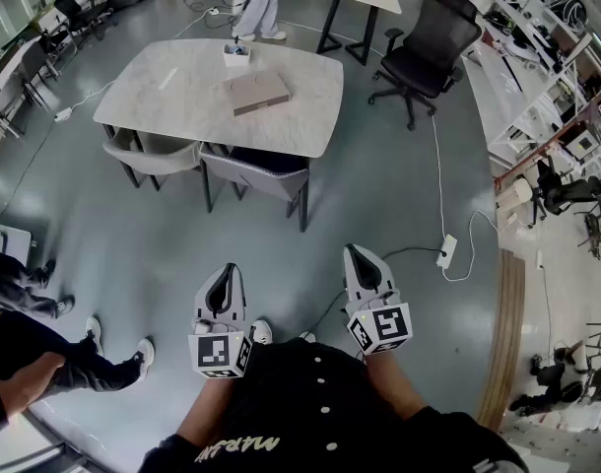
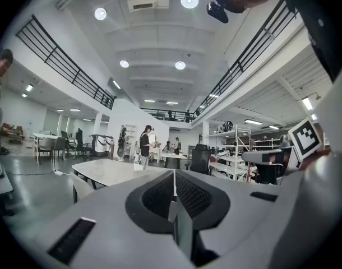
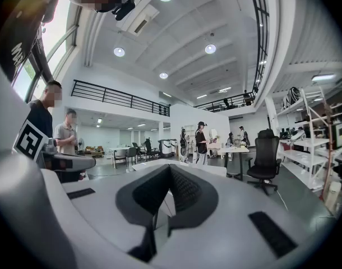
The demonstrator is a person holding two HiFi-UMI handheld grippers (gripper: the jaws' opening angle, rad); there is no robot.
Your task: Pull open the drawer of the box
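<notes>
Left gripper [image 1: 227, 274], lower centre-left of the head view: jaws pressed together, nothing between them.

Table [image 1: 182, 97], upper centre: the box [image 1: 259, 92] lies flat on it, right of its middle. A small white container [image 1: 236, 55] sits just beyond the box, toward the top of the frame. Two chairs [image 1: 153, 156] are tucked under the near edge.

Right gripper [image 1: 357, 262], lower centre-right: jaws likewise clenched and empty.

Both grippers sit close to the wearer's torso, well apart from the table.

Step in hand, as I judge it: approach. The drawer is not yet touched. The next move calls for closing on the table, parting the jaws of one gripper and lining it up with the drawer front. The other gripper will probably need to steady the box.

Hidden or unclear: I cannot make out the drawer, its handle, or which side of the box it faces, because the box is too small in the head view. Neither gripper view shows the box clearly.
</notes>
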